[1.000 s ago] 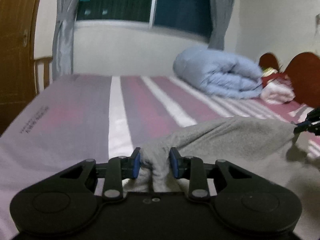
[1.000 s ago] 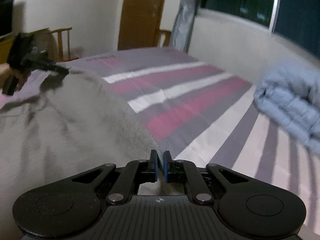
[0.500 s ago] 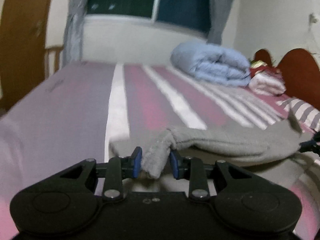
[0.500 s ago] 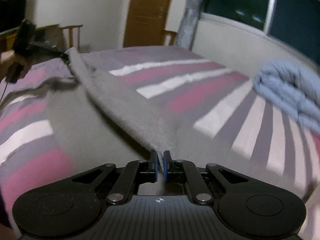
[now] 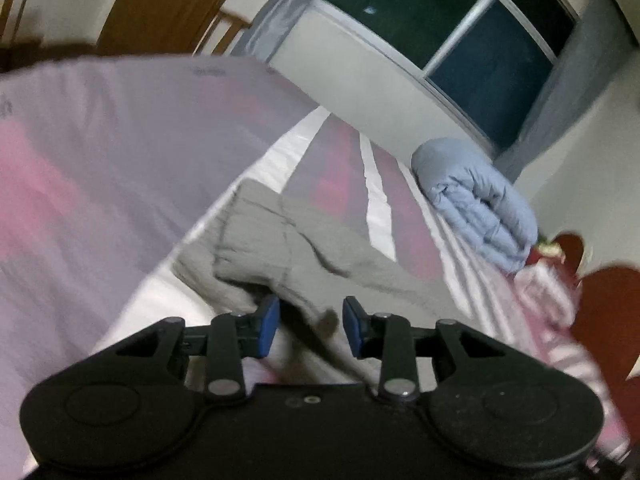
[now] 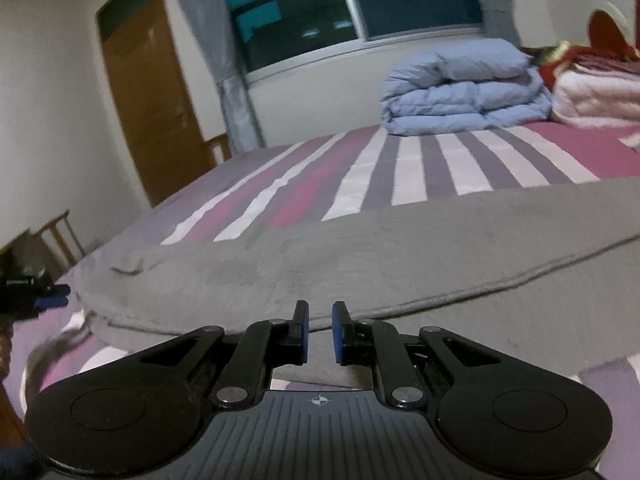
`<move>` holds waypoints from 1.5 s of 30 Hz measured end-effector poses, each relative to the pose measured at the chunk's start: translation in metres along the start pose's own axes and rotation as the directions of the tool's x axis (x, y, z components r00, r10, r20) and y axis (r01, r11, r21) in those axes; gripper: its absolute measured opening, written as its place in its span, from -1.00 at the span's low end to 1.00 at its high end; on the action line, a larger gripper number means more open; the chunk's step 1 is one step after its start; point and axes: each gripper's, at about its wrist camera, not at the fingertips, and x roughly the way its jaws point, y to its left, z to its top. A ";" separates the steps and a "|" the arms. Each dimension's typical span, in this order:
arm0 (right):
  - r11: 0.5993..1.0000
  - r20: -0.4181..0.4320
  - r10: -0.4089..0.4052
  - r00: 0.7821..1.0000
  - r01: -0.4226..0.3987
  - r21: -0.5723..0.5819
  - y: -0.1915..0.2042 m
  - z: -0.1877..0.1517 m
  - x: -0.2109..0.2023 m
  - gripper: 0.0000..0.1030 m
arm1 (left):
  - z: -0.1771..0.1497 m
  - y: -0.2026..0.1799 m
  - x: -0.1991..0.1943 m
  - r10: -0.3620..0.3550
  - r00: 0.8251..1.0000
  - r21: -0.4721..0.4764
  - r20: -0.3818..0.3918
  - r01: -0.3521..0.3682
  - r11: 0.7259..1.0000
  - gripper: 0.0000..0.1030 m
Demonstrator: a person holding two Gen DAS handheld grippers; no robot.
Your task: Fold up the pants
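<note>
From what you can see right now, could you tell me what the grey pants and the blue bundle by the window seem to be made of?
The grey pants look like soft fleece or brushed knit: matte, slightly fuzzy, with a stitched seam along the edge. The blue bundle looks like a padded quilt in smooth woven fabric, puffy with stitched channels. Both are judged by look only.

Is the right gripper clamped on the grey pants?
No, the right gripper is open, its blue pads apart and the pants lying flat beyond them.
</note>
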 end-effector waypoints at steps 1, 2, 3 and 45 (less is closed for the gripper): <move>1.000 -0.004 -0.002 1.000 0.002 0.028 -0.003 0.001 0.002 -0.74 | 0.002 0.005 0.003 -0.017 1.000 -0.038 -0.002 0.017 0.999 -0.52; 0.999 -0.005 -0.003 1.000 0.003 0.052 -0.007 -0.001 0.001 -0.73 | 0.001 0.009 0.009 -0.021 1.000 -0.075 -0.009 0.021 0.997 -0.52; 0.997 -0.009 -0.002 1.000 0.003 0.081 -0.011 0.000 0.002 -0.63 | 0.001 0.014 0.014 -0.028 1.000 -0.106 -0.015 0.026 0.994 -0.52; 0.917 -0.119 0.084 0.989 -0.030 0.399 -0.040 -0.030 0.013 -0.88 | 0.000 0.059 0.034 -0.020 0.990 0.022 -0.138 0.023 0.999 -0.78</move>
